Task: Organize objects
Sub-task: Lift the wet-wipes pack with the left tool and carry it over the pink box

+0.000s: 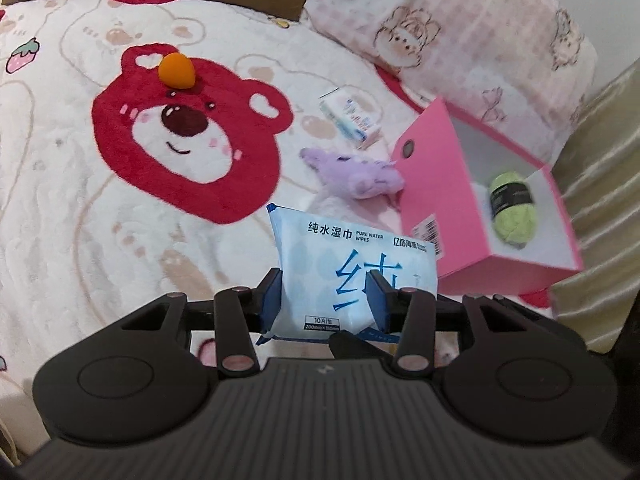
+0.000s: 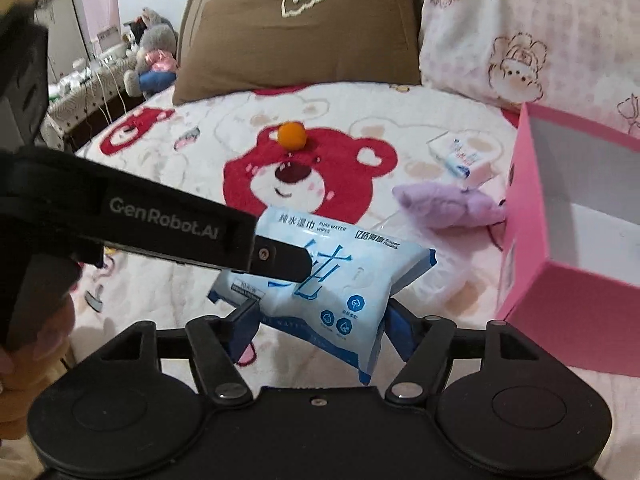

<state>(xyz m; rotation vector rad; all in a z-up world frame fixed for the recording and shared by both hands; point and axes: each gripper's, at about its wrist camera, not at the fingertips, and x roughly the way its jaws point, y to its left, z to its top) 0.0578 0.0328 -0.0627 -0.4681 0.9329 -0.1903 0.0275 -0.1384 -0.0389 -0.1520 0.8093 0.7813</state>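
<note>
Plainly, the left gripper [image 1: 326,300] is clamped on the soft blue-and-white wet-wipes pack [image 1: 352,272], held above the bear-print blanket [image 1: 80,200]; the right gripper [image 2: 320,330] brackets it with jaws spread and no visible pinch. One narrow hold on a floppy pouch could let it twist or slip. Nearby, the open pink cardboard box [image 1: 440,184] contains a green yarn ball [image 1: 512,210].

Left wrist cam: sits just behind the left gripper [image 1: 326,300], looks fwd and down at the bed [image 1: 60,208], close up; pillow edge along the top, pink box [image 1: 440,184] at right. Right wrist cam: same tilt from behind the right gripper [image 2: 320,328], aimed more toward the pillow edge. Both share the wipes pack [image 1: 348,264], orange ball [image 1: 177,71] and the box.
</note>
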